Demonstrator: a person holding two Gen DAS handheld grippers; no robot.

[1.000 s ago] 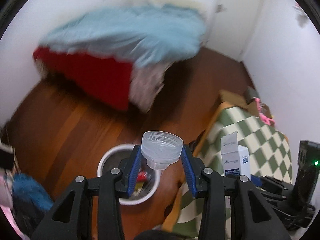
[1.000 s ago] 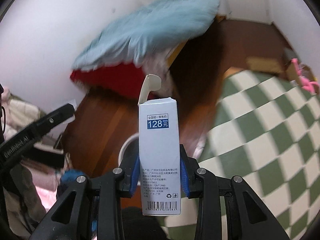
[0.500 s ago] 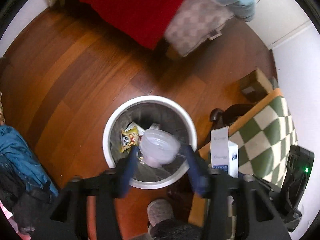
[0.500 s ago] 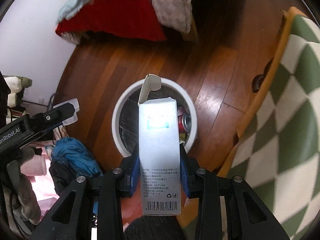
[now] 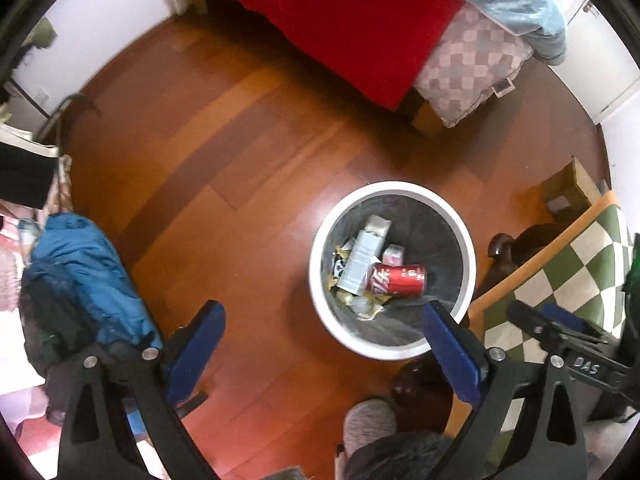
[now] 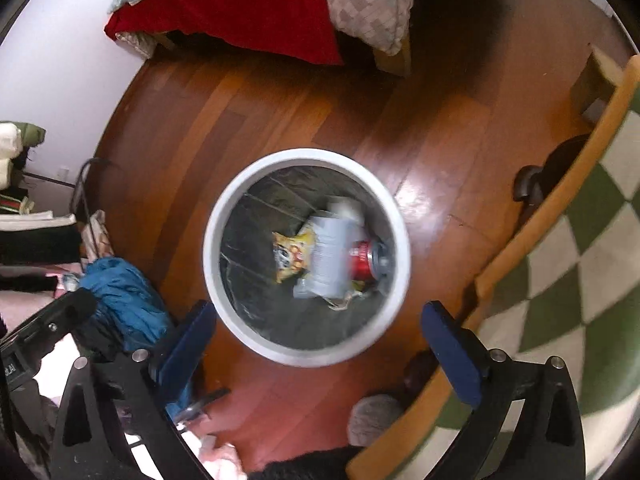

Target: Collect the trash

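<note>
A white round trash bin (image 5: 320, 268) (image 6: 208, 252) stands on the wooden floor. Inside it lie a white carton (image 5: 360, 260) (image 6: 332, 256), a red soda can (image 5: 396, 279) (image 6: 362, 258) and a yellow snack wrapper (image 6: 290, 256). My left gripper (image 5: 324, 328) is open and empty, held above the floor with the bin just right of its middle. My right gripper (image 6: 318, 332) is open and empty, directly above the bin's near rim. The right gripper's body also shows at the right edge of the left wrist view (image 5: 560, 332).
A table with a green-and-white checked cloth (image 5: 576, 264) (image 6: 580, 264) stands right of the bin. A bed with a red cover (image 5: 340, 12) (image 6: 248, 4) is at the far side. A blue garment pile (image 5: 88, 276) (image 6: 120, 300) lies left. A cardboard box (image 5: 568, 192) sits far right.
Both grippers have opened. The clear plastic cup left my left gripper and the white carton left my right gripper; the carton now lies in the bin.
</note>
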